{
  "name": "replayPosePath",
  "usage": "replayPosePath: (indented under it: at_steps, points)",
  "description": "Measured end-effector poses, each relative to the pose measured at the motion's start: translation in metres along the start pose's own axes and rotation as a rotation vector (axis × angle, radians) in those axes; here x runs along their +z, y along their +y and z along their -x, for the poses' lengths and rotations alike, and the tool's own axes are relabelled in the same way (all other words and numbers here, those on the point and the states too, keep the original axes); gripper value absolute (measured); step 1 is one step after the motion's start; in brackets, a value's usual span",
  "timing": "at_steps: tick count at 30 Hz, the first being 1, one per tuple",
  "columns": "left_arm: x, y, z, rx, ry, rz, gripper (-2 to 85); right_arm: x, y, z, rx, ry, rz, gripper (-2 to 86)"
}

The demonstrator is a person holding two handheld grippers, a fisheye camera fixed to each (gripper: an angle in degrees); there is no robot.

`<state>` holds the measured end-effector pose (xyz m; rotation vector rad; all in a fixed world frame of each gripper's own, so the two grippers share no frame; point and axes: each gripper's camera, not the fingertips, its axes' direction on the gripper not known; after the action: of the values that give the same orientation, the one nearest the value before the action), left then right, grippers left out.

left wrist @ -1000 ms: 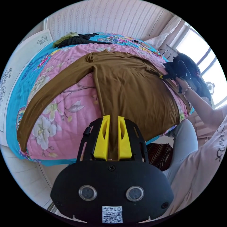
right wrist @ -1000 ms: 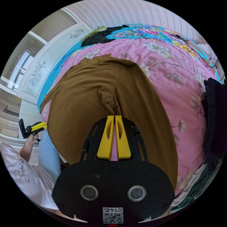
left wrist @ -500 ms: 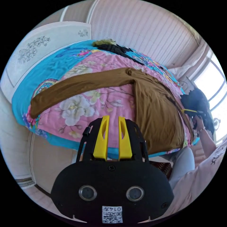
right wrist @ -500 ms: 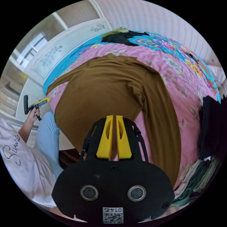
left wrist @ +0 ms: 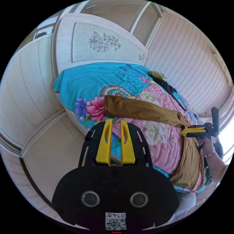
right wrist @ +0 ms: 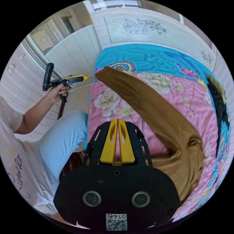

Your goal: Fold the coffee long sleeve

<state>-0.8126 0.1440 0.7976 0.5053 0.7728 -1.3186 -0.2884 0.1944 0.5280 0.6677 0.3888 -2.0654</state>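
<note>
The coffee long sleeve [right wrist: 185,156] lies spread on the bed. One sleeve [right wrist: 146,97] stretches out straight, and its cuff [left wrist: 109,108] reaches the blue bedspread. My left gripper [left wrist: 116,121] hovers just short of that cuff, jaws open with nothing between them. In the right gripper view a hand holds the left gripper [right wrist: 75,78] off the bed's edge, beside the cuff [right wrist: 102,72]. My right gripper [right wrist: 118,120] is shut and empty over the pink quilt near the shirt's body. In the left gripper view the right gripper [left wrist: 195,131] sits above the shirt by the armpit.
The pink floral quilt [right wrist: 109,100] lies over a blue bedspread [left wrist: 97,78]. A white carved bed board [left wrist: 97,46] stands behind it. Dark clothes [right wrist: 220,97] lie along the far side. The person's leg [right wrist: 63,136] stands against the bed's edge, with wooden floor [left wrist: 48,146] below.
My left gripper left the shirt's hem and swung out to the sleeve's cuff. My right gripper let go of the bunched fabric and moved toward the same sleeve. Both views turned with the hands.
</note>
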Motion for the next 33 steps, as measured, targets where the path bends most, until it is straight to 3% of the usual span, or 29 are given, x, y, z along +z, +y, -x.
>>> replayPosePath:
  at_steps: [4,9,12,14,18,24,26,29,33]
  points:
    - [0.011,-0.009,0.029,-0.066,0.047,-0.034,8.6,0.029,-0.083,0.02,-0.079,0.209,-0.013,2.6]
    - [0.04,-0.011,0.032,-0.074,0.066,0.003,9.8,0.068,-0.148,0.014,-0.057,0.19,0.058,10.4]
    - [0.056,0.0,0.02,-0.027,0.045,0.06,7.4,0.104,-0.156,-0.002,-0.025,0.134,0.172,8.8]
    - [0.05,0.012,0.004,0.043,0.003,0.053,2.0,0.094,-0.148,-0.012,0.03,0.063,0.116,2.2]
    - [0.019,0.033,-0.023,0.13,0.038,-0.045,-0.7,0.062,-0.12,-0.018,0.055,0.025,0.032,0.5]
    - [-0.06,0.084,-0.127,0.398,0.309,-0.253,-1.0,-0.043,-0.004,-0.036,0.232,0.009,-0.274,0.0]
    - [-0.085,0.117,-0.183,0.507,0.495,-0.284,-1.0,-0.092,0.071,-0.038,0.33,0.024,-0.392,-0.1]
    - [-0.106,0.171,-0.264,0.658,0.732,-0.277,-1.0,-0.141,0.172,-0.035,0.468,0.068,-0.475,-0.1]
    - [-0.107,0.251,-0.364,0.835,0.917,-0.183,-1.0,-0.177,0.282,-0.032,0.638,0.115,-0.462,0.0]
